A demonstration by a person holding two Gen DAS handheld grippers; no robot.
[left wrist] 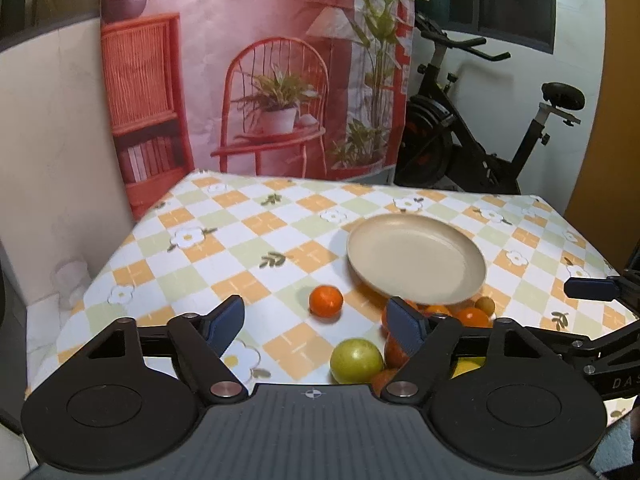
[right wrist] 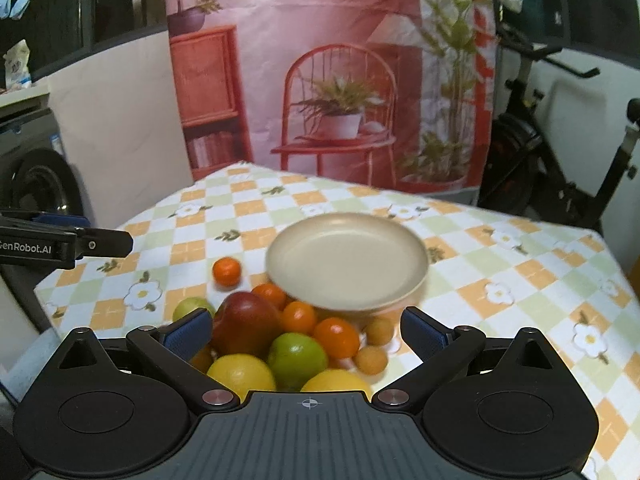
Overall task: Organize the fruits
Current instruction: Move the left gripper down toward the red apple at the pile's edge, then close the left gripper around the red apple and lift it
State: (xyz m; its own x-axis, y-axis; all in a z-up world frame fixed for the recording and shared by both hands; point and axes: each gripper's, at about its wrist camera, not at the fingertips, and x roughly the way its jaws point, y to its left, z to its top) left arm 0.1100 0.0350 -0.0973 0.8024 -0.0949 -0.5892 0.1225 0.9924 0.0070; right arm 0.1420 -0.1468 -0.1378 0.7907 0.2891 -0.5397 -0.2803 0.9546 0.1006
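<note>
A heap of fruit lies on the checked tablecloth: a red apple (right wrist: 246,322), oranges (right wrist: 336,336), a green fruit (right wrist: 298,354), lemons (right wrist: 240,374) and small tan fruits (right wrist: 379,330). A beige plate (right wrist: 346,260) (left wrist: 416,260) sits just behind the heap, its near rim over some fruit. One orange (left wrist: 326,306) (right wrist: 226,271) lies apart to the left, and a green apple (left wrist: 356,360) rests at the heap's left edge. My left gripper (left wrist: 316,320) is open above the lone orange and green apple. My right gripper (right wrist: 306,328) is open over the heap, gripping nothing.
The table (left wrist: 224,248) ends at the left and far edges. A printed backdrop (left wrist: 256,72) hangs behind it, with an exercise bike (left wrist: 480,132) at the back right. A white wall panel (left wrist: 52,152) stands left, and a washing machine (right wrist: 36,176) is further left.
</note>
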